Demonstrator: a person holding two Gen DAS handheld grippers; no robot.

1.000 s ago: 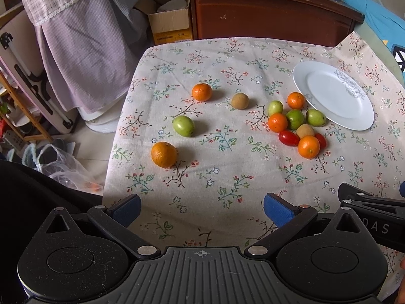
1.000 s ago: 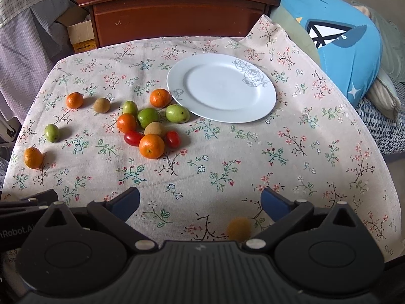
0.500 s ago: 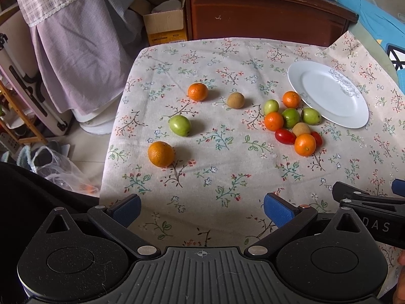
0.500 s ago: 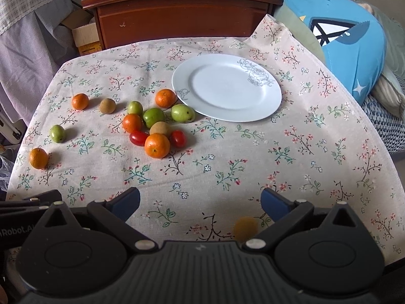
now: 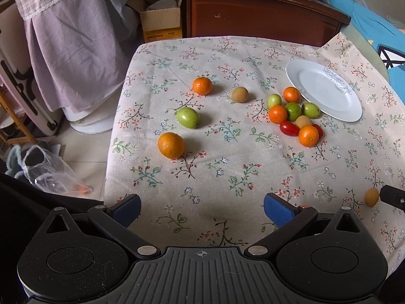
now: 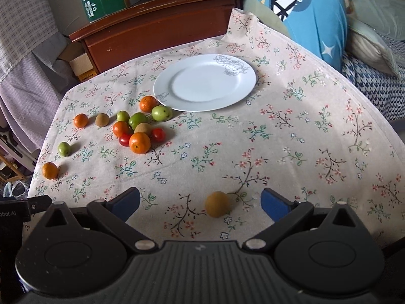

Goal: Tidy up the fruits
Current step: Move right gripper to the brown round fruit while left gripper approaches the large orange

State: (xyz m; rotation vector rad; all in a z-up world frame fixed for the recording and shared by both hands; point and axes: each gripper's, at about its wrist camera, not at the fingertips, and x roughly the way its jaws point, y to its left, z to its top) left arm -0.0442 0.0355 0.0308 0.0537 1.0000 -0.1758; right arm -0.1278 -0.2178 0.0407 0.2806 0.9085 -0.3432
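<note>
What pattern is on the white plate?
The white plate is plain apart from a grey line-drawn flower near its rim; the right wrist view shows it best.

I see beige floral cloth (image 6: 291,136), white plate (image 6: 205,83) with grey flower print, orange, green, red, tan fruits (image 6: 139,131), blue tool pads (image 6: 272,201).

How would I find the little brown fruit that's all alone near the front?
Start at the white plate on the flowered tablecloth, then come toward the right gripper. Between its open fingers lies one yellowish-brown round fruit, far from the colourful fruit pile beside the plate.
</note>
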